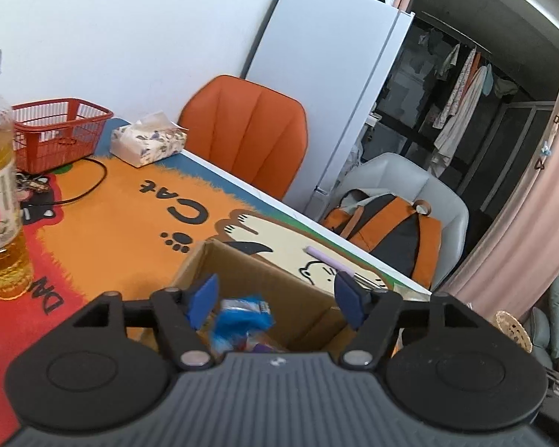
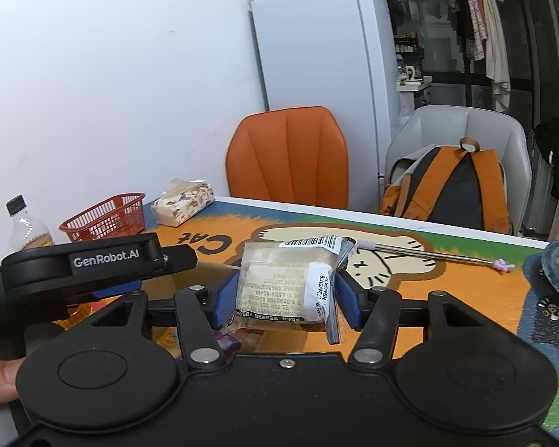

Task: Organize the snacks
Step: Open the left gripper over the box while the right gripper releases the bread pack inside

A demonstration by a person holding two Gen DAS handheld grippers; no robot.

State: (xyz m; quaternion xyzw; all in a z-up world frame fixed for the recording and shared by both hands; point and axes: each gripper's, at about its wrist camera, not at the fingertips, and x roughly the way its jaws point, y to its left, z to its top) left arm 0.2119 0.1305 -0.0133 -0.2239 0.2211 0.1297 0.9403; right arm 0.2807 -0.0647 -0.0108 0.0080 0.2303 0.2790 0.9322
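Right gripper (image 2: 285, 294) clamps snack packet (image 2: 279, 283) — upright, barcode end up — above box (image 1: 242, 260)

Left gripper (image 1: 277, 300): grey ribbed housing, black linkages, silver pivot screws, blue pads. Right gripper (image 2: 285, 294): all-black housing, matching linkages, blue pads. "GenRobot.AI" marking appears left of it.

Matt brown cardboard box (image 1: 242, 260), glossy clear-plastic snack wrapper (image 2: 279, 283), red plastic mesh basket (image 1: 59, 130), smooth printed mat (image 1: 104, 223)
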